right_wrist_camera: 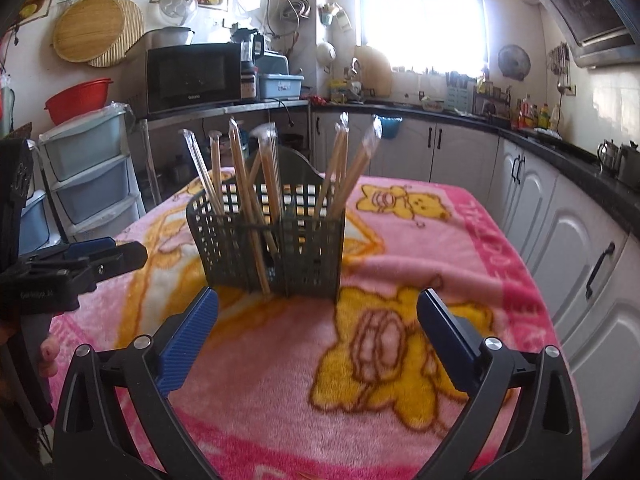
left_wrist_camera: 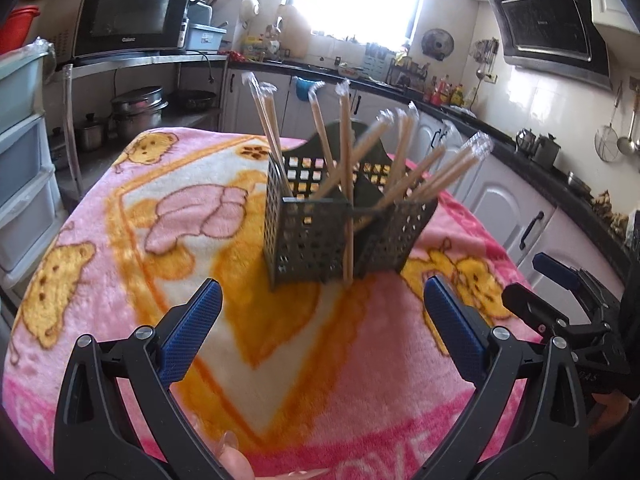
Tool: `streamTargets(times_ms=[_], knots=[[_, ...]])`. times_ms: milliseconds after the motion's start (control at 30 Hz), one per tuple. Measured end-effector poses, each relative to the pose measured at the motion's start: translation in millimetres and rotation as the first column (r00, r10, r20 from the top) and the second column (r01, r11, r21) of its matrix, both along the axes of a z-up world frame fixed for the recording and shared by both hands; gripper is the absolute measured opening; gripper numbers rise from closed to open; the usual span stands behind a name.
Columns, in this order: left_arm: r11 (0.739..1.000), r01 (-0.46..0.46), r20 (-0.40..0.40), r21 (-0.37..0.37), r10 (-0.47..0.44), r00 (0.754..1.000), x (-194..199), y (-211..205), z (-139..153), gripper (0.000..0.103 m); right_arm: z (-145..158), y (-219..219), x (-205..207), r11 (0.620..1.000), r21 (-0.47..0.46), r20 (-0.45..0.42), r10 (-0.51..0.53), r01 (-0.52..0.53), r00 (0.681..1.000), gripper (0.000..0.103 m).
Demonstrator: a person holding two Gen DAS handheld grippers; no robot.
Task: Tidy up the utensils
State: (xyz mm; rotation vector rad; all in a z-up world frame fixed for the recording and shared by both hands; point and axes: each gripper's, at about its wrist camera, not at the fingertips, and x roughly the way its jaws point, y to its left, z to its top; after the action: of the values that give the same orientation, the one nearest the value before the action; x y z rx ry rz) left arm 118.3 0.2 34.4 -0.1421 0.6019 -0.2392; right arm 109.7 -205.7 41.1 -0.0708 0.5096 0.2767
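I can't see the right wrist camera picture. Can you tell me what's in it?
A dark green plastic lattice utensil basket holding plastic-wrapped wooden chopsticks stands on a table under a pink fleece blanket with yellow cartoon bears. The right gripper, with blue pads, is open and empty in front of it. The left gripper shows at the left edge.

Bare blanket (right_wrist_camera: 280, 360) lies open in front of the basket (right_wrist_camera: 308, 256); wrapped chopsticks (right_wrist_camera: 244, 184) fan out above its rim.

Home kitchen: microwave (right_wrist_camera: 192, 76), range hood (left_wrist_camera: 552, 24), cabinets (right_wrist_camera: 560, 216).
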Motion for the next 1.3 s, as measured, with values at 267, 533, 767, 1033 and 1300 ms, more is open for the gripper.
streamTargets(times_ms=[267,533,767,1033,1300], knots=[[1.0,-0.022,0.009,0.01,0.022,1.0,-11,-6,-24,0.093,-20,-7,-13,0.998,-0.019,0.025,-0.061,0.061,0.998,0.097],[0.996,-0.077,0.085,0.045,0.073,0.994,-22,-10,-32,0.093,-23,-16,-27,0.993,0.012,0.119,-0.121,0.12,0.986,0.097],[0.994,-0.104,0.2,0.033,0.096,0.975,-30,-9,-25,0.093,-21,-19,-42,0.991,0.084,0.217,-0.118,0.102,0.969,0.097],[0.991,-0.121,0.198,0.05,0.109,0.974,-26,-9,-32,0.093,-23,-17,-48,0.991,0.095,0.25,-0.115,0.094,0.961,0.097],[0.99,-0.128,0.198,0.06,0.114,0.974,-26,-9,-33,0.093,-24,-13,-49,0.993,0.089,0.241,-0.102,0.083,0.965,0.097]])
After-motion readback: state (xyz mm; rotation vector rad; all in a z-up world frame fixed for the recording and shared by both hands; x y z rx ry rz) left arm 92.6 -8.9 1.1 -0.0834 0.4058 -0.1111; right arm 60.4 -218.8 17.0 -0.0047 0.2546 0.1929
